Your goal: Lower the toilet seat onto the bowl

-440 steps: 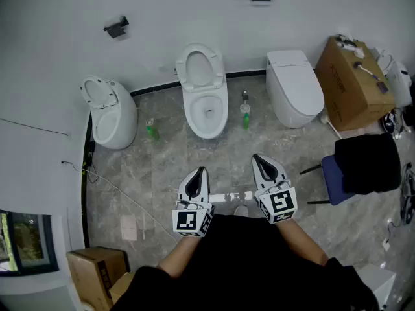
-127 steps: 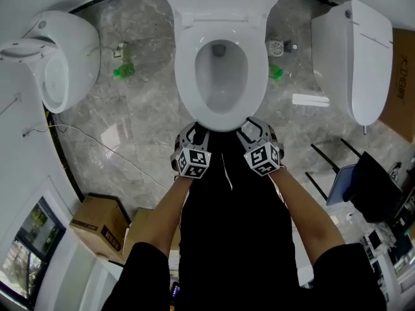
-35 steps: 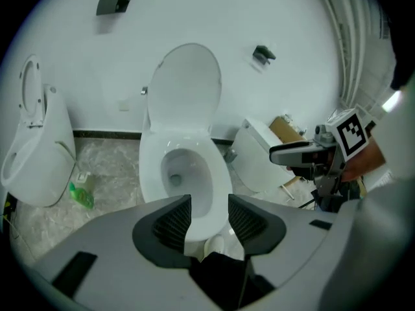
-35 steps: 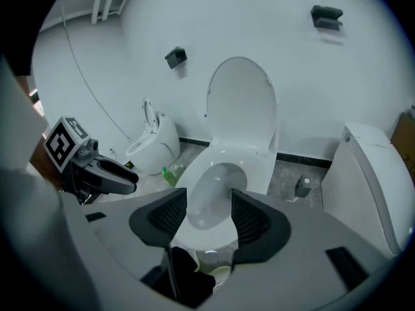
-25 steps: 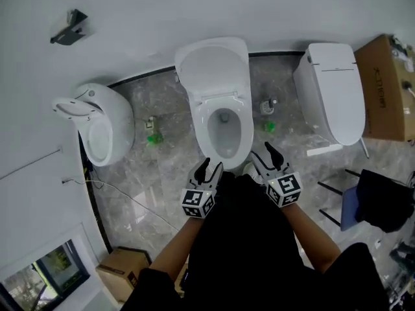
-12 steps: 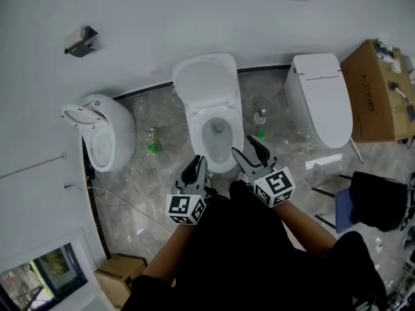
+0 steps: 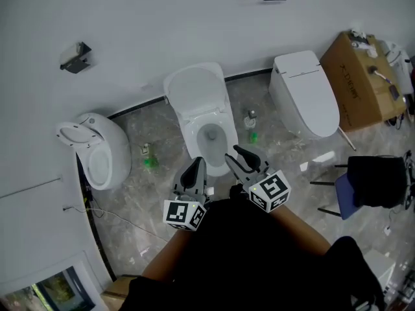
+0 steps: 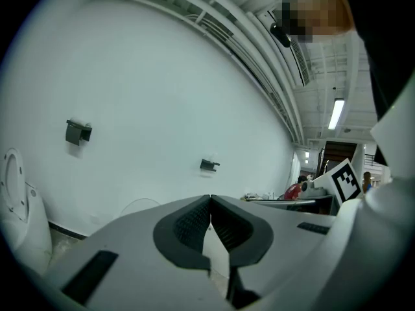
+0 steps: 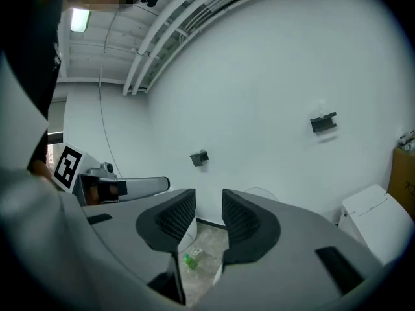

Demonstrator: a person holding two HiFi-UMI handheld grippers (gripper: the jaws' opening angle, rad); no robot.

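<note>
Shows the white oval toilet seat [image 7: 225, 129] lying flat on the bowl [image 7: 211, 135] of the middle toilet, its lid [image 7: 192, 89] standing upright behind against the wall [image 7: 162, 24]. Finds the left gripper [image 7: 196, 165] clenched on nothing just before the bowl, and beside it the right gripper [image 7: 232, 154], jaws half apart after just closing, empty.

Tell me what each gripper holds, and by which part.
Nothing: the left gripper is shut empty; the right gripper has just been closing, fingers apart, nothing between them.

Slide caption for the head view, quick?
Toilet seat down, lid up; left gripper shut, right gripper jaws just closing, empty.
</note>
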